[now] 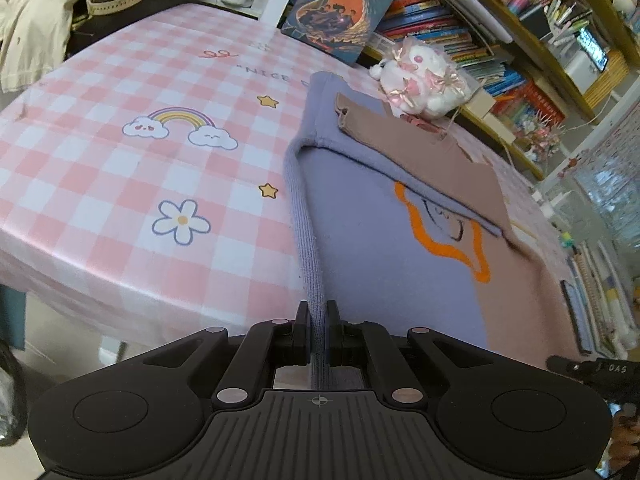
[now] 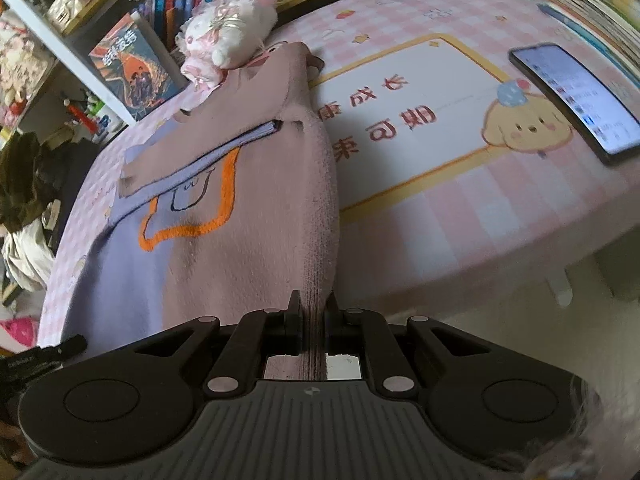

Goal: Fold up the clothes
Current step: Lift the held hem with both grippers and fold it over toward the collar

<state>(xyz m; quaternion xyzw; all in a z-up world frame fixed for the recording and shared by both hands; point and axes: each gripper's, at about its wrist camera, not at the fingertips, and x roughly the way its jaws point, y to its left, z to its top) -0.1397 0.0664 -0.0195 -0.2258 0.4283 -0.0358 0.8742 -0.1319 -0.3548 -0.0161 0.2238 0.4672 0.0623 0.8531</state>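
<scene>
Clearly both grippers had pinched the near hem of one sweater [image 1: 360, 216] so that the bottom edge could be lifted and carried over as a single straight line — my reading of the grip, given the folding task. The left gripper [image 1: 319, 320] had its fingers [image 1: 301, 316] closed tight on the ribbed lilac corner, which rose straight out from between them; the right gripper [image 2: 314, 312] was clamped the same way on the ribbed pink corner. Beyond the fingers, the garment lay stretched across the checked tabletop [image 1: 120, 168], its two sleeves already crossed over the chest, probably to leave a neat rectangle for the next fold.

Counted: one sweater, two grippers, one plush toy [image 1: 420, 80] at the far end of the garment, just past the collar, one upright book [image 1: 344, 8] farther off, and one phone [image 2: 576, 100] ahead and to the right of the right fingers — well apart from the cloth
</scene>
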